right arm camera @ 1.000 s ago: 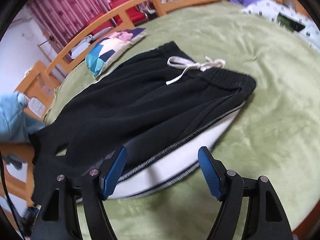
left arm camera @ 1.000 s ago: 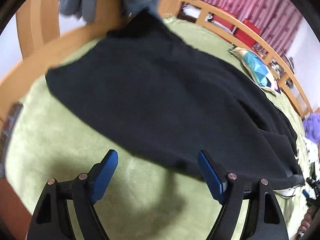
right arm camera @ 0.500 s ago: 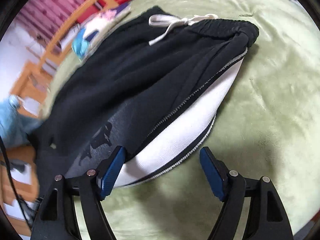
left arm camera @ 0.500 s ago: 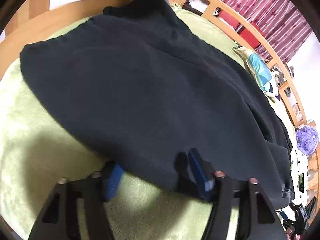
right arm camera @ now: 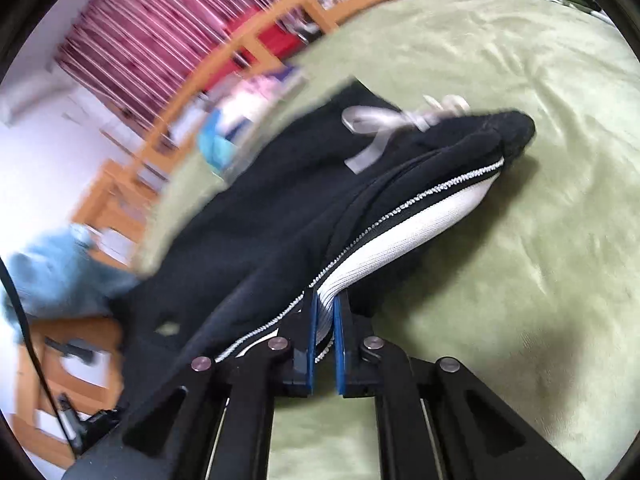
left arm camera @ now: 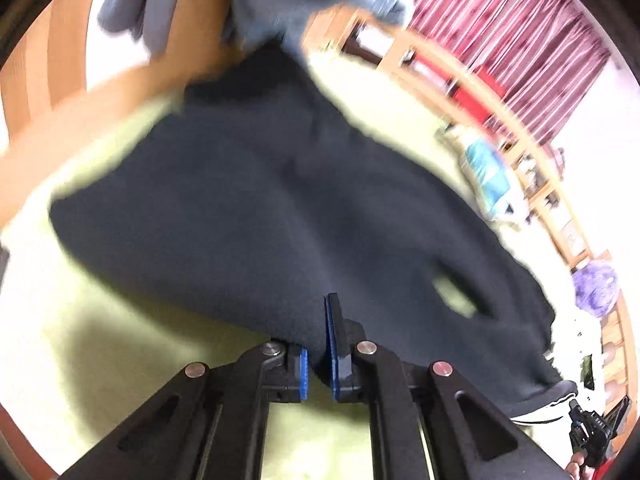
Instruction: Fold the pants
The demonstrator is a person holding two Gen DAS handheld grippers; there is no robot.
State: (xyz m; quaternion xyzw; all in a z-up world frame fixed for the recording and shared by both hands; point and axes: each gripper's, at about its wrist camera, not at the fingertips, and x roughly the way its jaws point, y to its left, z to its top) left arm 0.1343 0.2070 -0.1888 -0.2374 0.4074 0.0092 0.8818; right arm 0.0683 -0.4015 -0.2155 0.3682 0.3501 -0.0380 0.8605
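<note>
Both claws have just gone from standing wide open to clamped on the black fleece jogging pants (left arm camera: 280,216), which lie spread lengthwise on the green plush bed cover (right arm camera: 500,240). The left claw (left arm camera: 318,364), open a second ago just short of the fabric, now pinches the near edge of the dark leg cloth between its blue pads. The right claw (right arm camera: 325,340) has likewise closed, gripping the white side stripe (right arm camera: 404,236) with its zigzag stitching, below the waistband and white drawstring (right arm camera: 384,128). Both views are motion-blurred, and the fabric looks raised at each grip. With two holds along the near edge, the pants seem ready to be lifted and folded over.
</note>
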